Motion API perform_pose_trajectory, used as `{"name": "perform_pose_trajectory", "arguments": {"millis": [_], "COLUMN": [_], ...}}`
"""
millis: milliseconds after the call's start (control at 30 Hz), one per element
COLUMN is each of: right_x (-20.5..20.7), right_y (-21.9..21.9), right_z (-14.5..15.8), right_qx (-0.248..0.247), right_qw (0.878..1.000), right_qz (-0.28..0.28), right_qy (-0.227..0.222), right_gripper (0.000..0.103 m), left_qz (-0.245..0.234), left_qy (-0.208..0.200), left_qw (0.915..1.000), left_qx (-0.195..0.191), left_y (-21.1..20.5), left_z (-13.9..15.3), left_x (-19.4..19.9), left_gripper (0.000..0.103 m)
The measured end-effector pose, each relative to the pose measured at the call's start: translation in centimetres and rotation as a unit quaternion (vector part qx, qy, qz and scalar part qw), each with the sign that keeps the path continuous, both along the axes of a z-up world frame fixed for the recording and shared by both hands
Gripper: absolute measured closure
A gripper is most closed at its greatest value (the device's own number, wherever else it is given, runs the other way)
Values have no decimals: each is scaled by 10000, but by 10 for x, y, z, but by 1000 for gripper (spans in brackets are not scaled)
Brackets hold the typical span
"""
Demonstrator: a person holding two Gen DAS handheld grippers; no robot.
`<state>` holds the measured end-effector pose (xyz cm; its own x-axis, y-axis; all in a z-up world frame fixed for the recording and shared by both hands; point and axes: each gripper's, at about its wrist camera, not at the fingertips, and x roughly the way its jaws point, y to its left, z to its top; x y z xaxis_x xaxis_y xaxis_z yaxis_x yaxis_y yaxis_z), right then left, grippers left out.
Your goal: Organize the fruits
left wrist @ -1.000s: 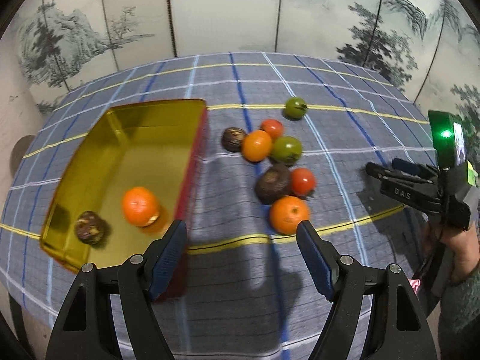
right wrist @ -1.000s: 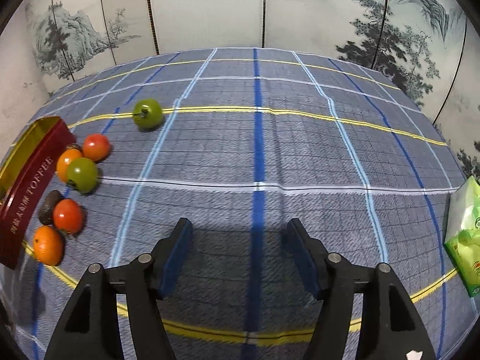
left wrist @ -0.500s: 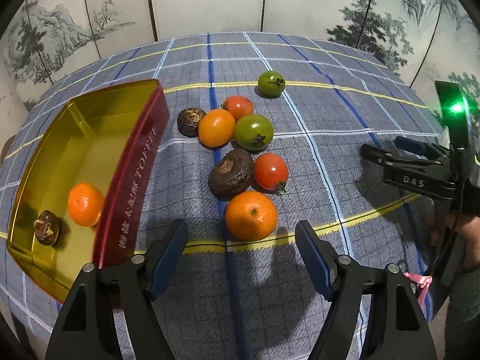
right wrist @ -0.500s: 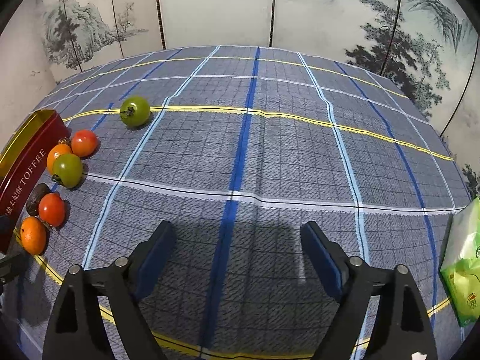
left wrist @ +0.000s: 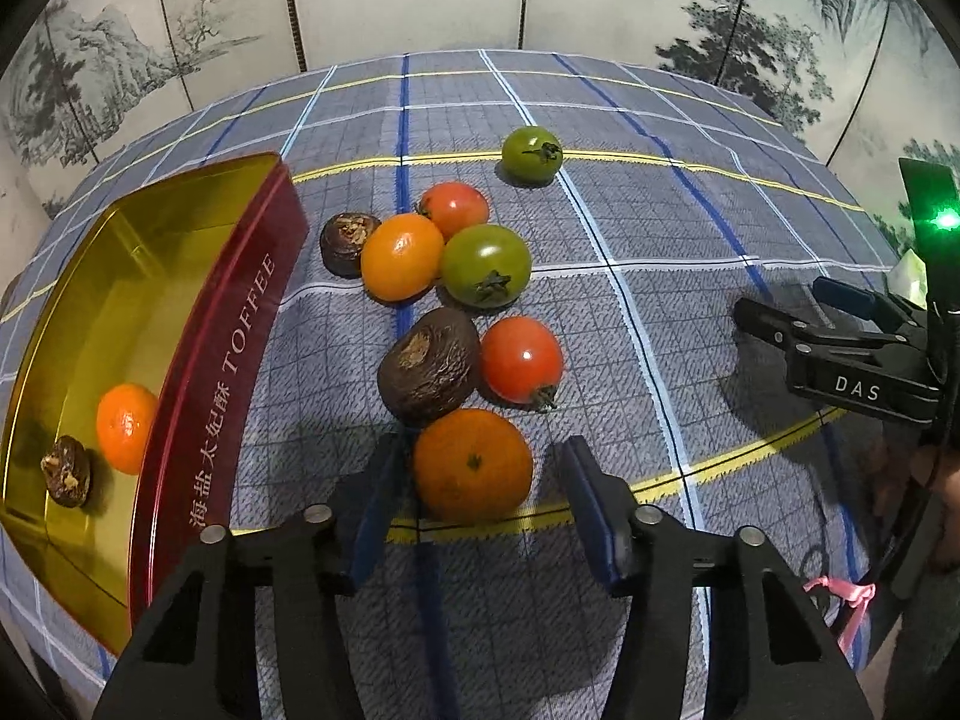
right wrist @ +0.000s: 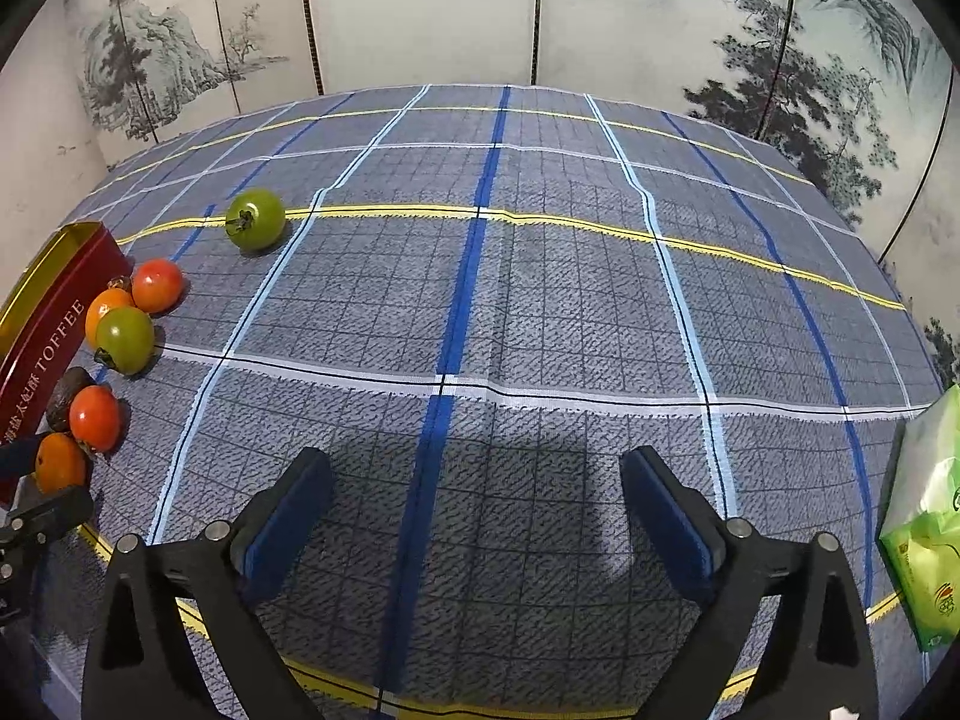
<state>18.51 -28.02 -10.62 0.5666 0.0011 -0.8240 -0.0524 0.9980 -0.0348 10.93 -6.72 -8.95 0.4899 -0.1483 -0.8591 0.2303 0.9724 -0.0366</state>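
An orange mandarin [left wrist: 473,465] lies on the checked tablecloth between the jaws of my left gripper [left wrist: 480,450], which are closing. The left pad is at its skin and a small gap shows at the right pad. Behind it sit a wrinkled dark fruit [left wrist: 429,365], a red tomato [left wrist: 521,359], a green tomato [left wrist: 486,264], an orange fruit [left wrist: 401,256] and a lone green tomato [left wrist: 531,153]. The gold tin [left wrist: 222,372] on the left holds a mandarin [left wrist: 125,427] and a dark fruit [left wrist: 66,471]. My right gripper [right wrist: 477,462] hovers over bare cloth, its jaws opening with nothing between them.
A green packet [right wrist: 927,528] lies at the table's right edge. A painted folding screen stands behind the table. The right gripper [left wrist: 786,300] and the hand holding it [left wrist: 936,468] are to the right of the fruit cluster.
My left gripper has come forward and down from beside the tin to the near mandarin, and its jaws have narrowed around it. The right gripper's jaws have spread wider.
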Motion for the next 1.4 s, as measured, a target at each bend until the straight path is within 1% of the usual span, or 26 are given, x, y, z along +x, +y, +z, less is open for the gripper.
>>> {"name": "perform_pose_trajectory", "arguments": {"millis": [133,233,567,833,1133,1400], "right_x": [1,1,1,1,1,1], "right_y": [0,0,1,1,1,1], "right_z": [0,0,-1,-1,-1,-1], "right_qx": [-2,-2,1,1,2,3], "right_qw": [10000,10000,10000,10000,10000,10000], "right_qz": [12,8,10,9,8,8], "right_qy": [11,12,26,26,27,28], "right_gripper": [4,3,2,1,1,1], "left_qz": [32,26,-41,-81,-107,117], "left_qy": [45,65,123,-1,-295,-620], "left_qw": [10000,10000,9999,9999,9995,9980], "left_qx": [9,-36,-79,-81,-74,-9], "left_y": [2,4,7,9,21,50], "left_z": [-3,-2,0,9,33,56], "left_x": [2,2,-5,-12,-20,-20], "left_gripper": [63,64,65,65,65,65]}}
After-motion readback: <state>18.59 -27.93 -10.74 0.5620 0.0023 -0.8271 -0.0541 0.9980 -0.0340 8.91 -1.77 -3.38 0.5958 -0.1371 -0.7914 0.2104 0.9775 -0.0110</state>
